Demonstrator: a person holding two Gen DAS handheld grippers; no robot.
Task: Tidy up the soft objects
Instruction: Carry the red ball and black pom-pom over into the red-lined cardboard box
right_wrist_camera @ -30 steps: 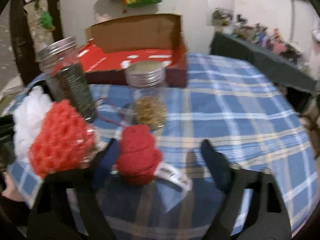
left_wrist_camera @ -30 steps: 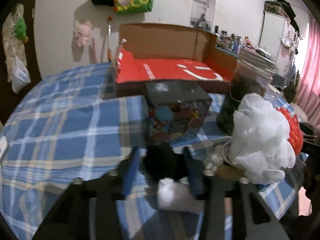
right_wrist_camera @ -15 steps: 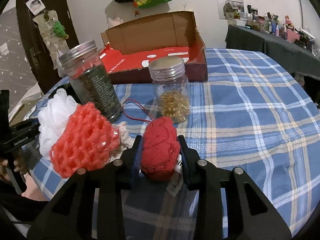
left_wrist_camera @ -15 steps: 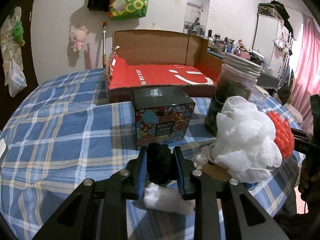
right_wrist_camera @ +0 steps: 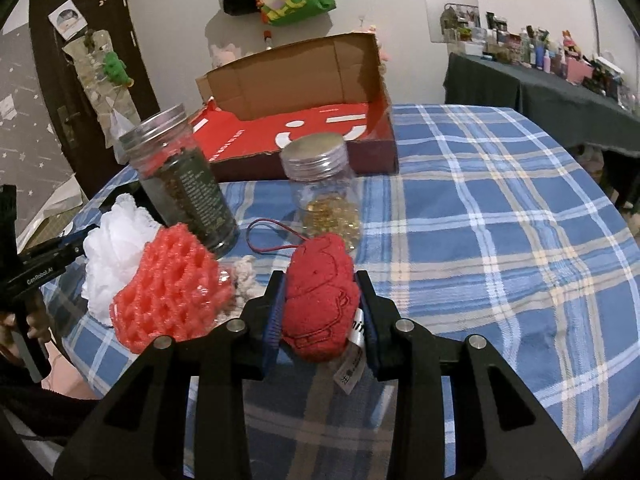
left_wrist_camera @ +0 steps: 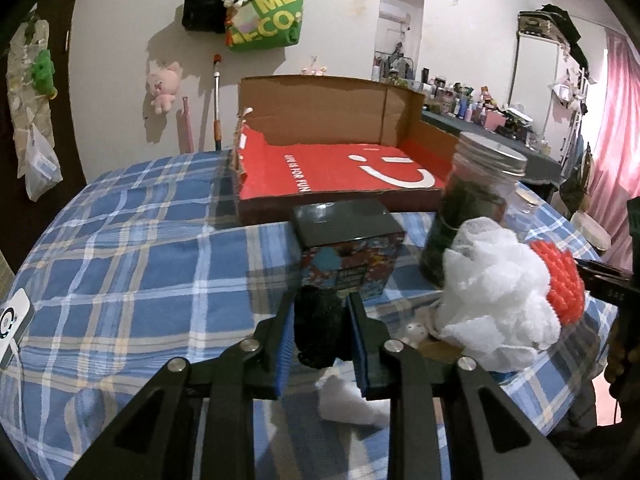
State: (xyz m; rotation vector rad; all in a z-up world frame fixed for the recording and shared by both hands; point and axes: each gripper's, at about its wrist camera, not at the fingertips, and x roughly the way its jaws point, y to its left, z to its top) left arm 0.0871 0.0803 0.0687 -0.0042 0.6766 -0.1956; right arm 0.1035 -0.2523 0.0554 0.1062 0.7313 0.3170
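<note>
1. Pinching tight, the left gripper (left_wrist_camera: 320,330) has its blue-padded fingers (left_wrist_camera: 282,350) clamped on a black fuzzy soft toy (left_wrist_camera: 318,330), held just above the checked desk (left_wrist_camera: 132,272).
2. Under those fingers a small white soft piece (left_wrist_camera: 350,398) lies on the cloth.
3. Over on the other side, the right gripper (right_wrist_camera: 320,304) has just been closing, and its fingers (right_wrist_camera: 274,320) now squeeze a red plush toy (right_wrist_camera: 320,292) from both sides, a white label (right_wrist_camera: 352,364) dangling below.
4. Just left of that toy sits a red mesh puff (right_wrist_camera: 172,288), touching a white mesh puff (right_wrist_camera: 114,248).
5. Behind them stand a dark jar (right_wrist_camera: 184,192) and a clear jar (right_wrist_camera: 324,188) with golden contents.
6. Ahead of the left fingers sits a colourful small box (left_wrist_camera: 348,252), and beyond it the open red cardboard box (left_wrist_camera: 336,168).
</note>
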